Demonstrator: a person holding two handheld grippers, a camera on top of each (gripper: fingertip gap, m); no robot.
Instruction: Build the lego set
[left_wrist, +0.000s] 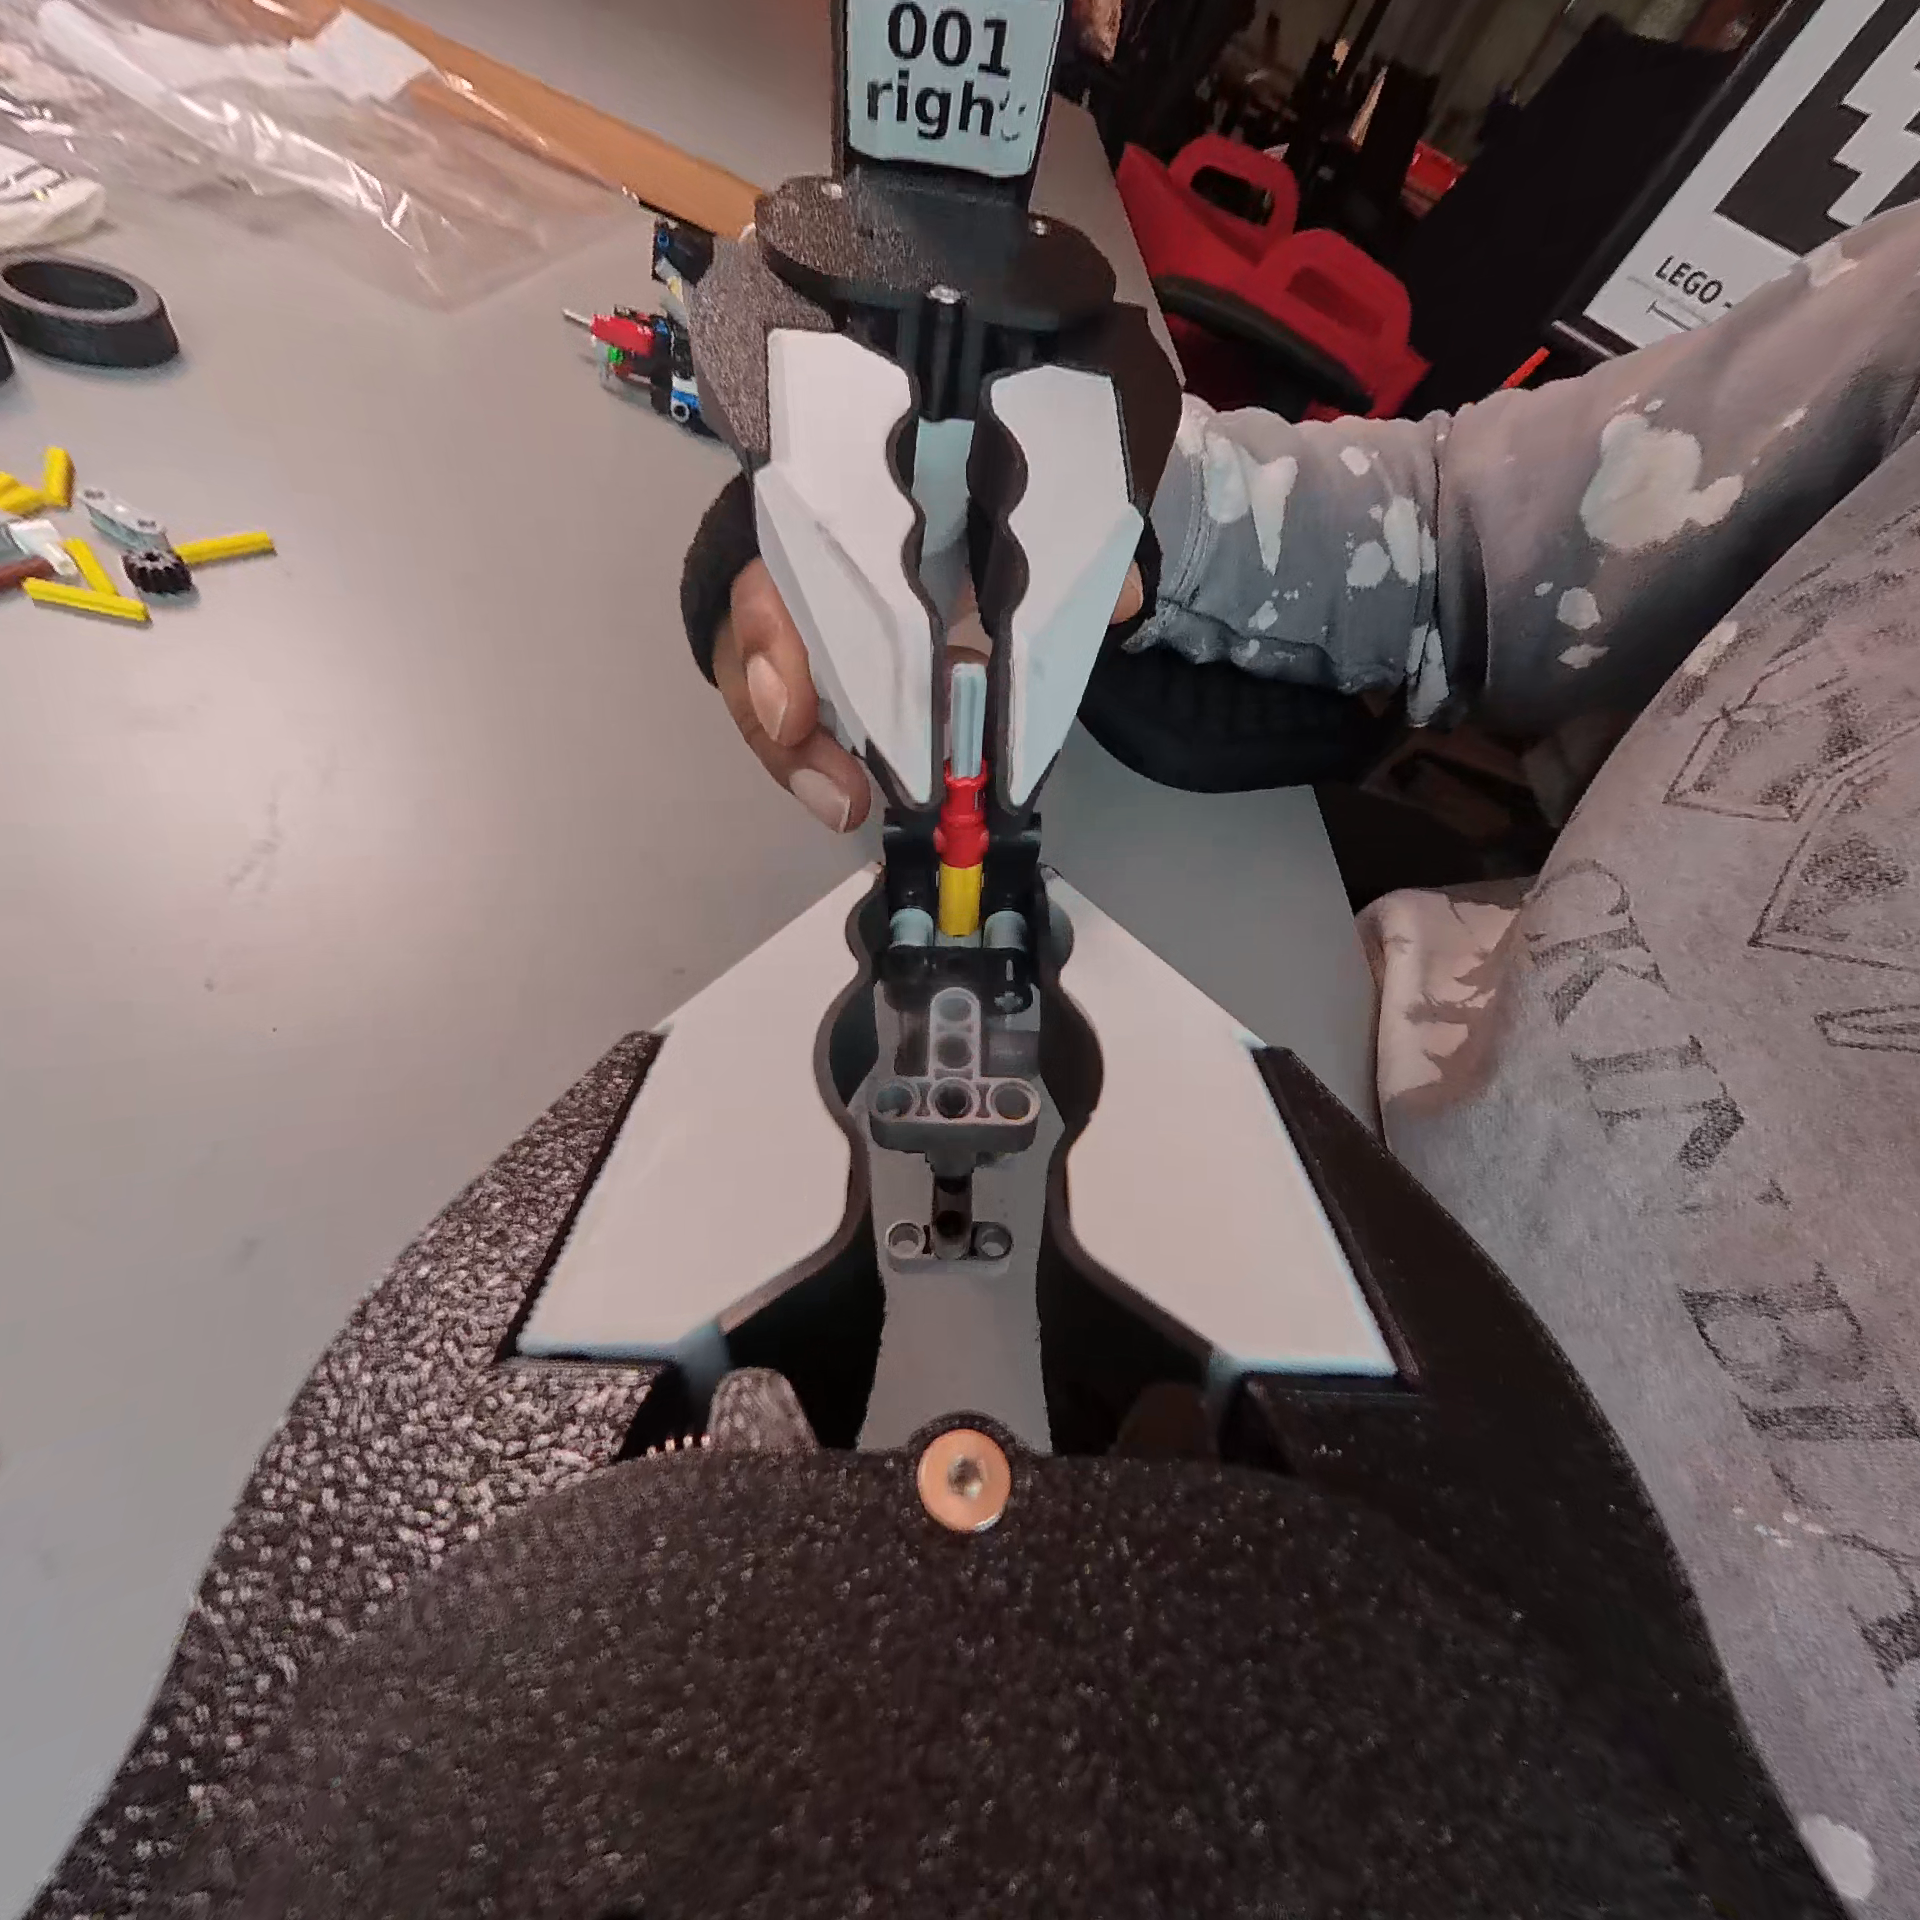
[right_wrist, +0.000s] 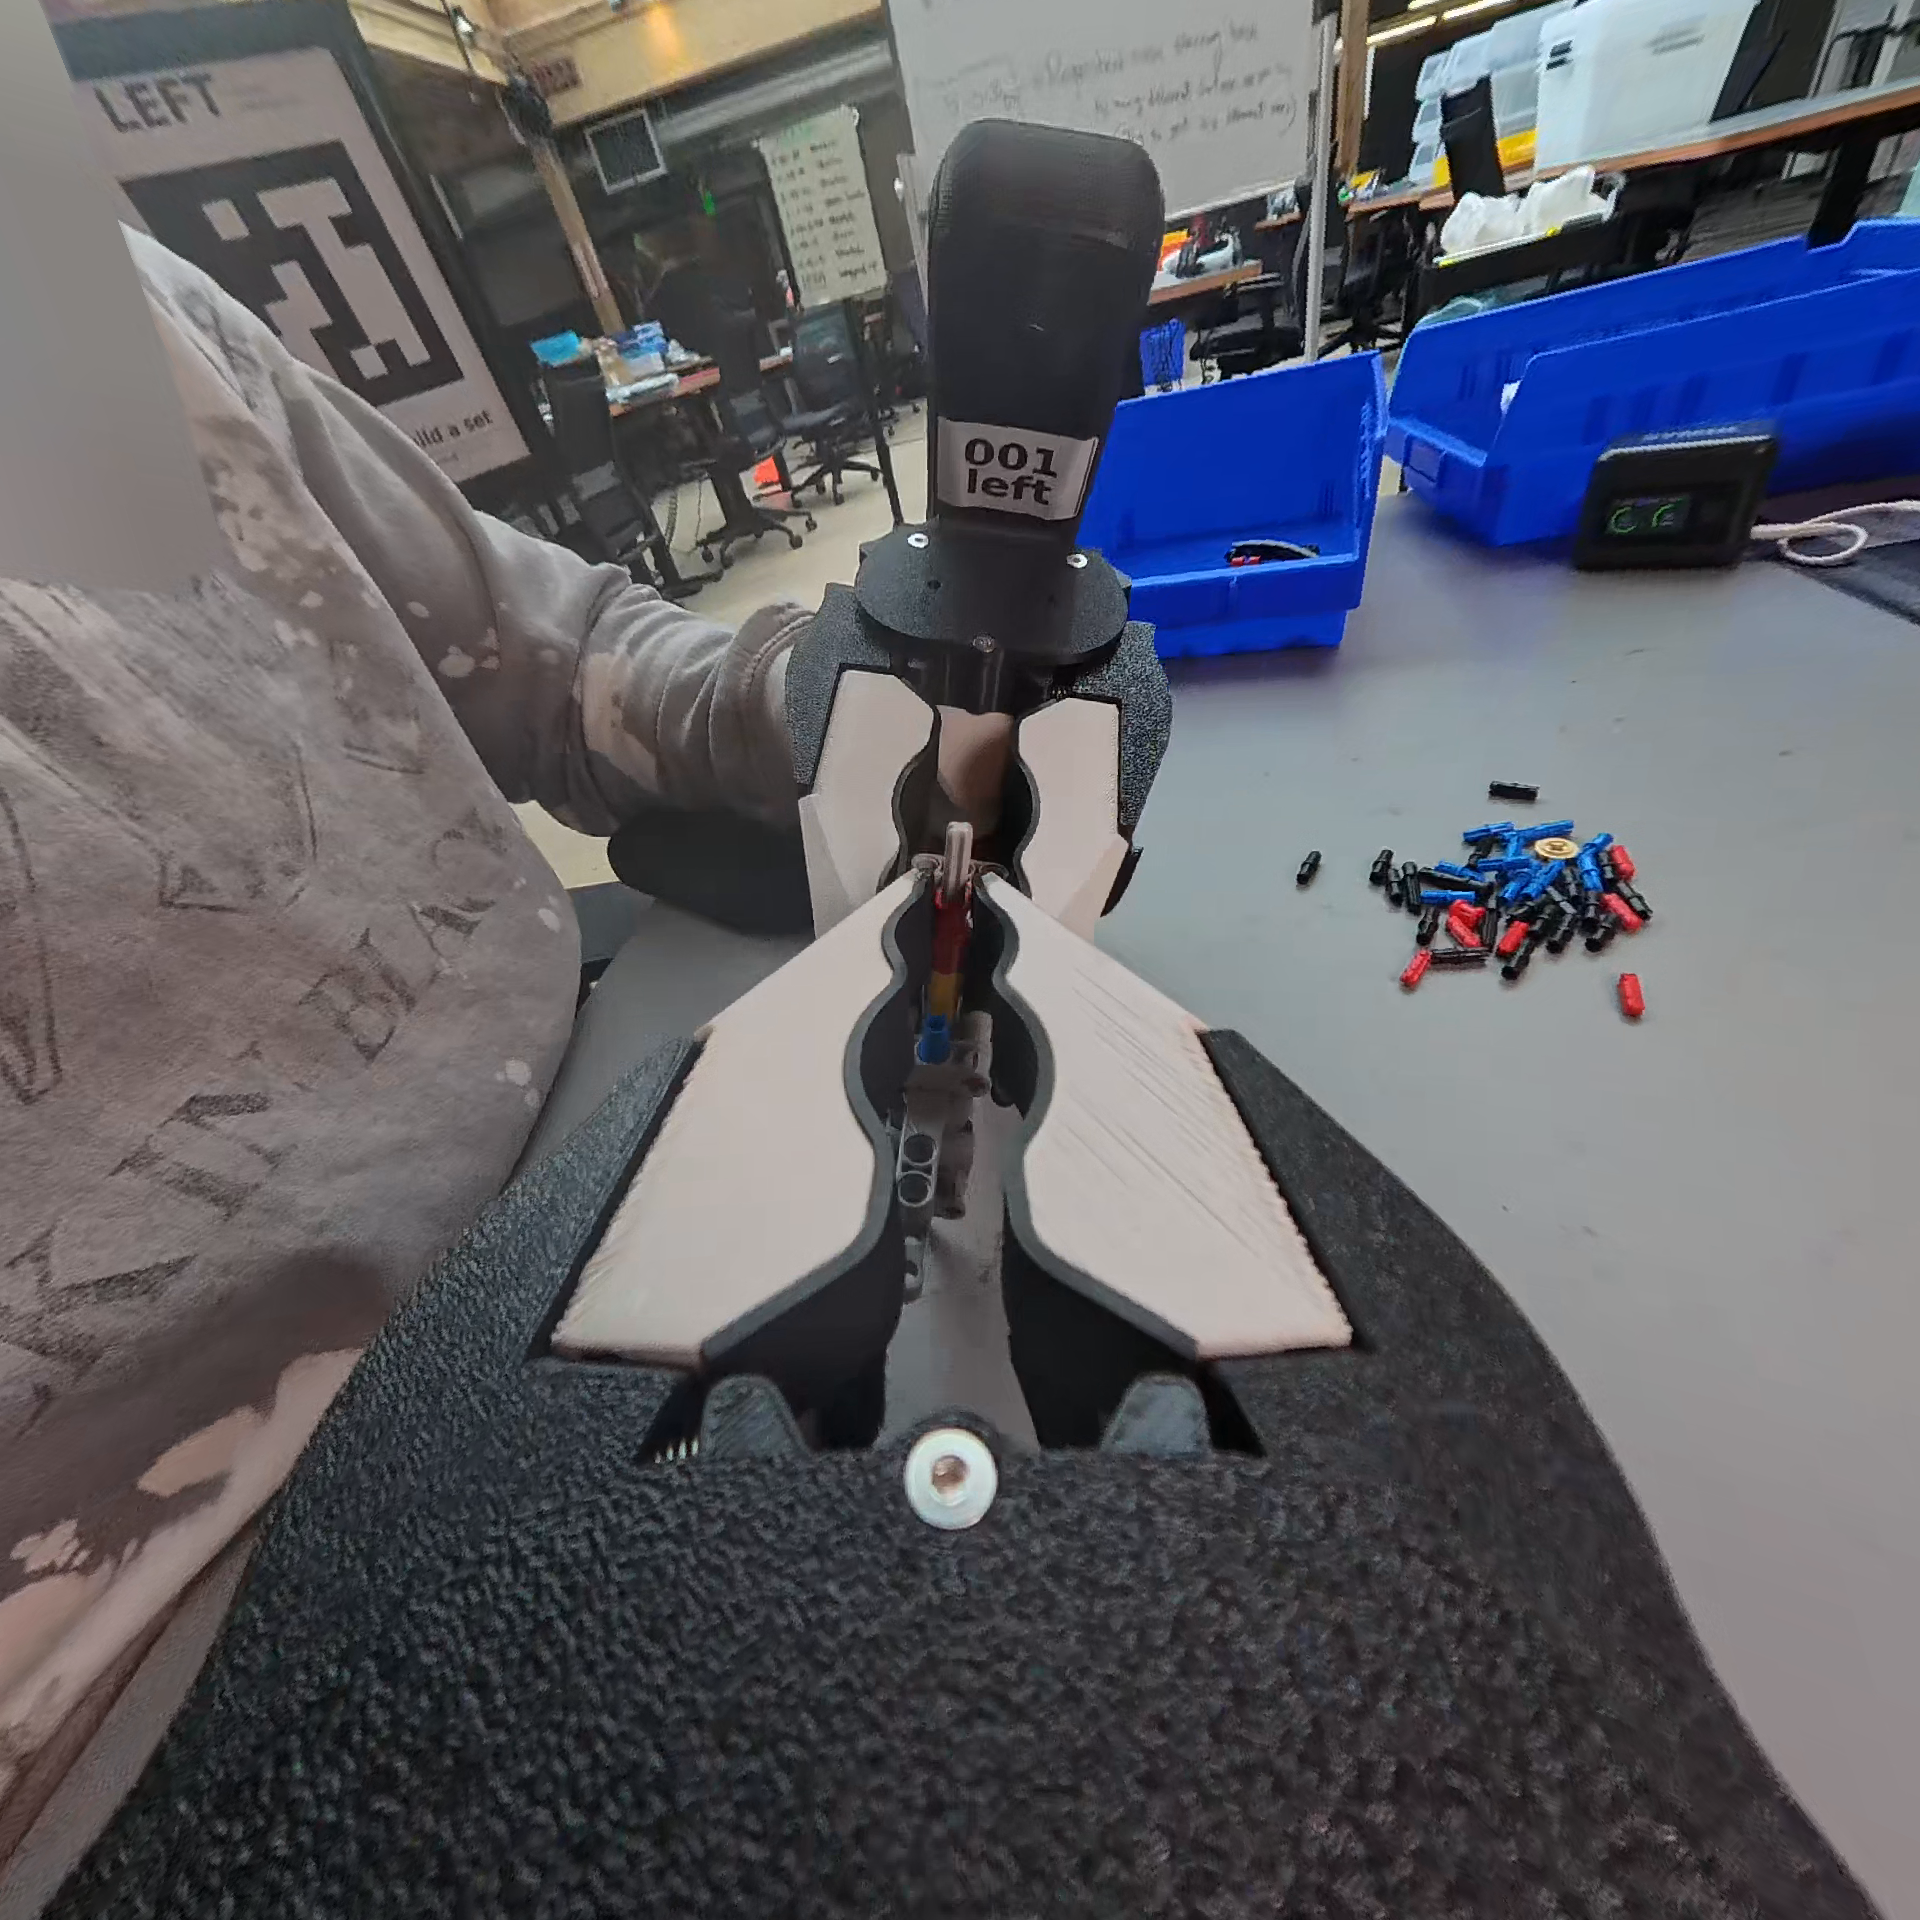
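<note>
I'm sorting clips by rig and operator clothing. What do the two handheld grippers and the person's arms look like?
Both grippers match: the left gripper and right gripper each have a rough-textured black plastic body, pale flat fingers edged with wavy black lining, and a silver screw in the middle. Each has a black handle bearing a white printed label. The person wears a grey mottled sweatshirt sleeve with pale splotches and dark printed graphics.

Lettered handle label (left_wrist: 945, 83), its twin (right_wrist: 1010, 473) — poster (right_wrist: 301, 260), whiteboard (right_wrist: 1112, 94)
</note>
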